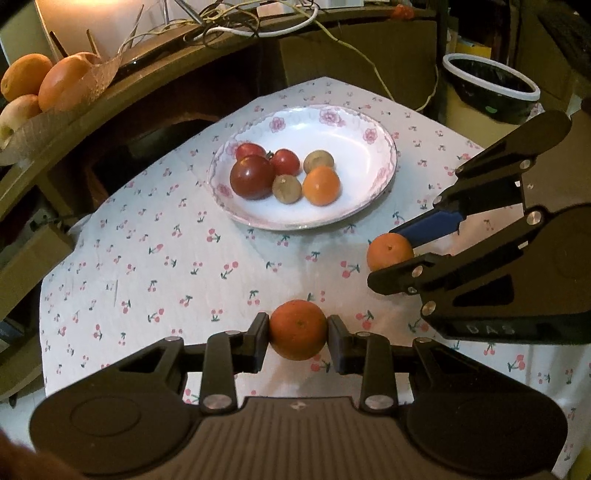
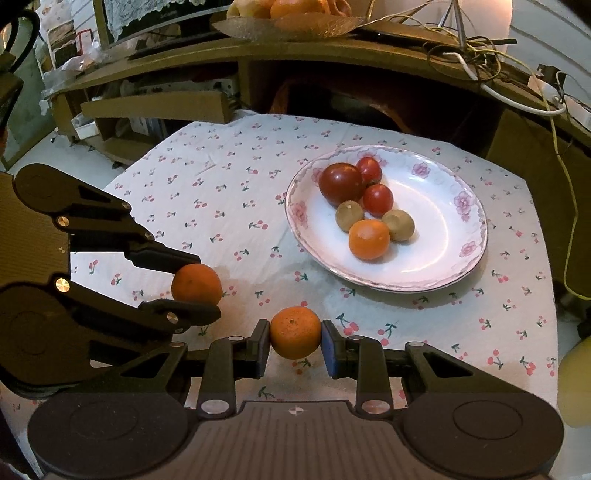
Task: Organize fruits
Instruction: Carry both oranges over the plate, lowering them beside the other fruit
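Note:
My left gripper (image 1: 297, 338) is shut on a darker orange mandarin (image 1: 297, 328), near the table's front. It also shows in the right wrist view, where the left gripper (image 2: 201, 278) holds that mandarin (image 2: 196, 284). My right gripper (image 2: 294, 341) is shut on a second mandarin (image 2: 295, 332); in the left wrist view the right gripper (image 1: 384, 256) holds it (image 1: 389, 253) at the right. A white flowered plate (image 1: 369, 147) (image 2: 443, 258) holds a large dark tomato (image 1: 252, 176), two small tomatoes, two brown-green fruits and an orange fruit (image 1: 321, 185).
A cherry-print cloth (image 1: 166, 258) covers the table. A brown shelf (image 1: 129, 85) curves behind it, bearing a basket of oranges (image 1: 44, 81) and tangled cables (image 1: 229, 18). A white-rimmed bin (image 1: 491, 85) stands at the far right.

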A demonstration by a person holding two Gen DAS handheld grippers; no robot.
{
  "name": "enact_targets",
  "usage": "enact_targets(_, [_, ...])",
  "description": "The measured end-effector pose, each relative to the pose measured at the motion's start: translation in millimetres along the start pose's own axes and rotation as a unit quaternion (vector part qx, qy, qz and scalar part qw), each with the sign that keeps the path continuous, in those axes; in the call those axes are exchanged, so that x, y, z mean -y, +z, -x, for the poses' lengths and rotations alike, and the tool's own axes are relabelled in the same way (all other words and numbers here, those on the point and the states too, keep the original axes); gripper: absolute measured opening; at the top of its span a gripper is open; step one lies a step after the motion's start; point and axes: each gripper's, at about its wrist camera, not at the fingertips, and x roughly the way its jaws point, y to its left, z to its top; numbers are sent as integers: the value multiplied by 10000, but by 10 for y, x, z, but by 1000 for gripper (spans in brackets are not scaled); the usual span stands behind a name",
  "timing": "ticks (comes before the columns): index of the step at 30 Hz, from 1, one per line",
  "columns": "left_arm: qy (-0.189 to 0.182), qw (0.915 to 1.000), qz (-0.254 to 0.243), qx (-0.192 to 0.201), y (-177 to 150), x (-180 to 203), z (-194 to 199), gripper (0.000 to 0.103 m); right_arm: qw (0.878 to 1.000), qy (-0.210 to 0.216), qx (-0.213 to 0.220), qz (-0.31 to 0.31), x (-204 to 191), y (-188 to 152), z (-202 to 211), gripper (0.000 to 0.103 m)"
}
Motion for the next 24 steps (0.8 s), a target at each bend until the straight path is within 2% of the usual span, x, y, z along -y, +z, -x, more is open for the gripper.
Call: enact_targets(24, [80, 9997, 9, 216, 307, 24, -63, 39, 9990, -183, 219, -351, 257, 128, 73, 31])
